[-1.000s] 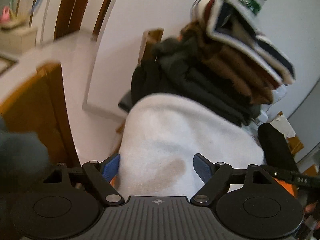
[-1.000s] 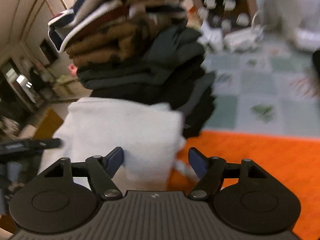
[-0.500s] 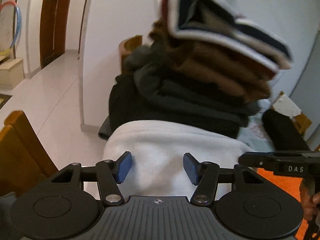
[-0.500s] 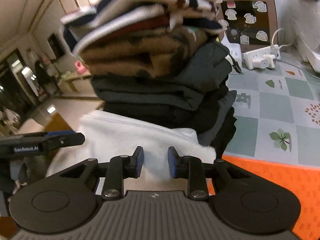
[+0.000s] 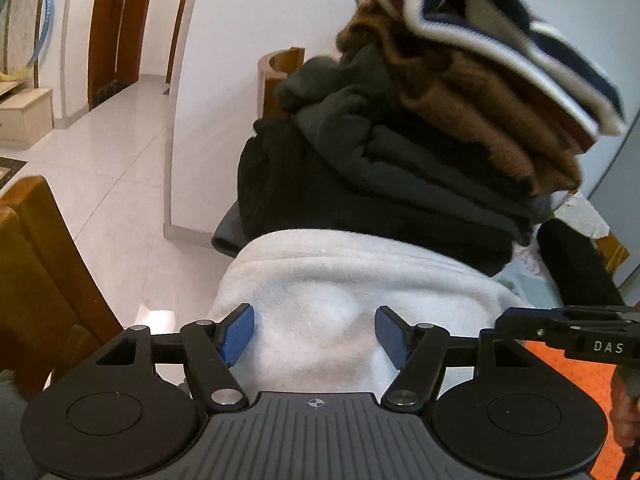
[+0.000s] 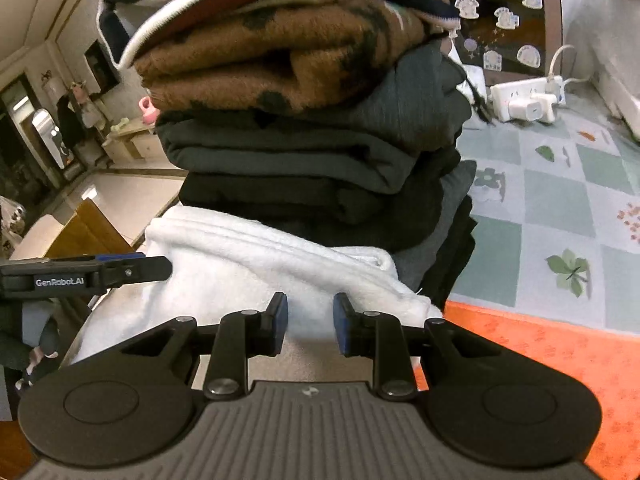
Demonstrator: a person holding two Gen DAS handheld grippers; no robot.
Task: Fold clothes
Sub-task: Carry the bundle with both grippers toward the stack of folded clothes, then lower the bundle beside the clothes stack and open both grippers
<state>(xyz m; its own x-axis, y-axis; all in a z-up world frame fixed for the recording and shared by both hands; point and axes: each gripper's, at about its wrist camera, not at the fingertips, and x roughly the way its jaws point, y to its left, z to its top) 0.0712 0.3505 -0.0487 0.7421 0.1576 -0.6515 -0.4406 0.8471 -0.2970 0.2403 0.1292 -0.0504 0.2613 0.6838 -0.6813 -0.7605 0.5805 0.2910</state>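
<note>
Because the stack of folded clothes point(image 6: 304, 128) towers right behind the white garment point(image 5: 344, 292) and leans out over it, any tug on that garment could, by the look of it, drag the dark bottom layers along and topple the striped and brown pieces on top. The white garment lies folded at the near foot of the stack, touching the black clothes above it, partly on the orange mat point(image 6: 540, 364) and close to the table edge. The left gripper point(image 5: 315, 334) has the fabric bulging between its blue pads; its jaws have just been widening a little, and the pads stand at the flanks of the bulge, so whether they truly press it cannot be told. The right gripper point(image 6: 311, 322) has drawn its jaws in to a narrow gap over the white cloth near its corner; the pinch itself is hidden, so a hold is not certain. A weak bite on either side would let the plush fabric slip out and undo the fold. Readable writing: "DAS" on the right tool as seen from the left wrist, and "GenRobot.AI" on the left tool as seen from the right wrist.
</note>
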